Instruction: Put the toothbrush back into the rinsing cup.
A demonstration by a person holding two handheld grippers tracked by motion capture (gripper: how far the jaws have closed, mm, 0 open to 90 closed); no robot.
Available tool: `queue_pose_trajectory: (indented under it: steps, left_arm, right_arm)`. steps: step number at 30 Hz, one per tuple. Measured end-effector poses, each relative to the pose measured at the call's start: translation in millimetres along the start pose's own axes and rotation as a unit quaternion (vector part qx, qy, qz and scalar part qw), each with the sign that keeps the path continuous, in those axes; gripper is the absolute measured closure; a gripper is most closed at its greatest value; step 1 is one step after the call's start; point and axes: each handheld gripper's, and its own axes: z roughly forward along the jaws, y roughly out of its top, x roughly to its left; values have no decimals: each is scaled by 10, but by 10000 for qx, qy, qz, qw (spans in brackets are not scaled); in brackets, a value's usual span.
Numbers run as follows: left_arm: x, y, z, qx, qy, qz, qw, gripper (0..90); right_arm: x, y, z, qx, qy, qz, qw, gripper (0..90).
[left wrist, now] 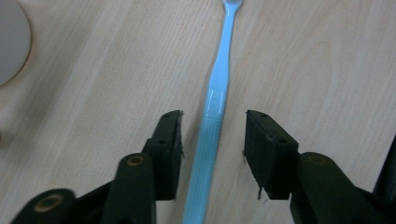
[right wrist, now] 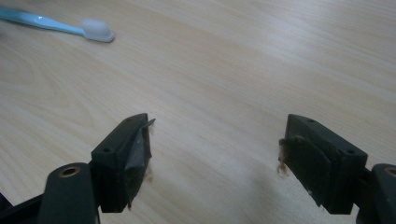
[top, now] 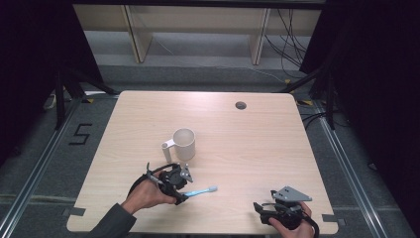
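The light-blue toothbrush [left wrist: 214, 116] is lying flat on the bench [top: 257, 148], just in front of the white mug [top: 184, 144], w/ its bristle head pointing toward the person's right. In the left gripper view its long axis is running straight ahead, btw. the two jaws, so the handle is sitting in the gap and the closing direction is crossing the handle at about a right angle. The left gripper [left wrist: 212, 140] is standing partly spread around the handle: a small space is showing on each side, so the pads are not pinching yet. The right gripper [right wrist: 215, 144] is resting near the bench's front right corner w/ jaws spread wide and nothing btw. them; the brush head [right wrist: 97, 29] is lying well apart from it, up and to the left in its own view. So the left hand [top: 148, 196] is the nearer one, and I judge only a further closing is needed for the grasp.
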Motion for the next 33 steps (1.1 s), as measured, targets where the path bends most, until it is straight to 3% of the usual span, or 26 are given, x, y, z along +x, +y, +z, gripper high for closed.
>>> queue_pose_trajectory:
  steps: [1,4,5,7,8,10,14,15,16,17,18,23,33]
  left_arm:
    - [9,20,7,36,11,93,9999,592]
    - [1,73,29,112,-16,88,9999,613]
    - [-5,92,42,190,-30,96,9998,621]
    - [-3,119,60,318,-16,168,9994,644]
    - [-4,130,75,349,-1,170,9992,655]
    - [2,150,99,443,1,224,9988,670]
    - [-3,186,134,588,-19,373,9976,700]
    - [-4,195,140,611,-30,390,9974,708]
    - [-5,206,143,652,8,421,9970,711]
    - [-7,218,148,703,2,440,9966,712]
    - [-6,227,148,710,33,464,9964,712]
    - [-8,260,161,852,18,565,9948,725]
    - [-11,289,225,960,38,581,9937,749]
  right_arm:
    - [-30,5,2,-69,-46,-201,9998,245]
    - [-36,10,3,-104,-50,-273,9996,246]
    - [-37,8,20,-105,93,-262,9996,247]
    - [-34,12,4,-128,-62,-272,9995,248]
    - [-29,14,15,-115,61,-218,9997,248]
    - [-34,12,9,-100,-44,-287,9995,248]
    - [-31,15,9,-102,-26,-279,9996,248]
    - [-14,9,15,-61,29,-162,9998,248]
    - [-15,8,17,-31,34,-176,9998,250]
    - [-39,10,25,-116,-20,-372,9992,250]
    - [-14,15,15,-95,21,-195,9998,250]
    - [-7,12,17,-61,77,-143,9999,251]
    - [-23,16,19,-72,48,-268,9996,253]
